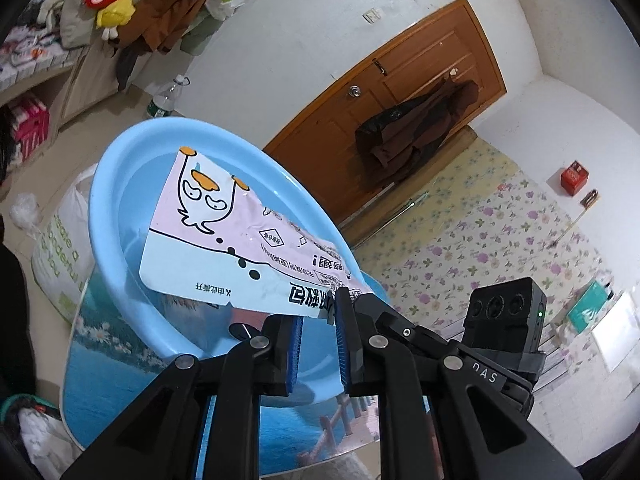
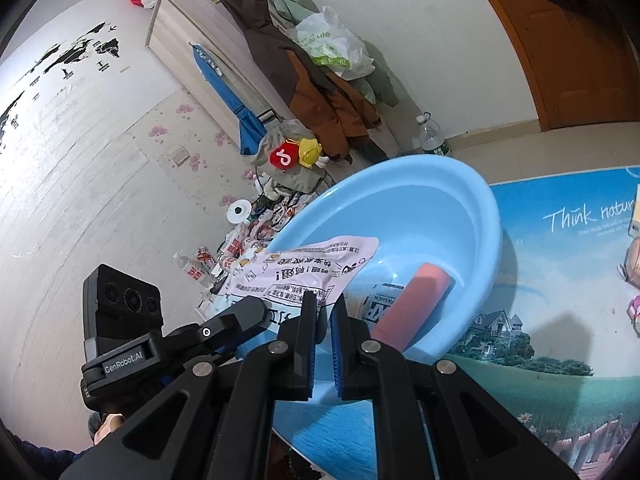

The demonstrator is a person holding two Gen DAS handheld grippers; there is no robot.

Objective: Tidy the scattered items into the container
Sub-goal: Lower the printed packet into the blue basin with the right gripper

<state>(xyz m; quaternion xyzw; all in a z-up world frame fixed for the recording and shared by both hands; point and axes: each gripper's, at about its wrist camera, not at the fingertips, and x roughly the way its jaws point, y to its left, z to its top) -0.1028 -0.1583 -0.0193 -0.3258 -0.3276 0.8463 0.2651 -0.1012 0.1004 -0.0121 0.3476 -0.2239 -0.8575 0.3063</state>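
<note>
Over the basin (image 1: 120,160), round, smooth sky-blue plastic with a thick rolled rim: the packet (image 1: 224,240), a flat, glossy film pouch. Pink with a pale blue band, a cartoon duck and black print, slightly creased. Slanting from eleven o'clock down to five o'clock in the left wrist view. Not lying in the basin but raised above its hollow, one corner down at the fingertips.

Left gripper (image 1: 318,322): black angular fingers with ribbed blue pads, set a moderate way apart, far wider than the thin film. Packet corner brushing the tip of the pad at one o'clock. Not clamped.

Right gripper (image 2: 323,312): same build, pads drawn to a narrow slit. Printed corner of the packet running in between the tips at twelve o'clock (pinched or merely touching, impossible to say). Just beside it at nine o'clock, the other tool's finger lying across the packet's edge.

Inside the basin, at three o'clock from the right fingertips: a block (image 2: 416,300), salmon-pink, matte, rectangular with soft edges, lying along the inner slope. Partly under it, a white printed pack (image 2: 380,304), mostly hidden.

Beneath everything, a table (image 2: 560,320) under a glossy landscape print of grass, houses and sea.
</note>
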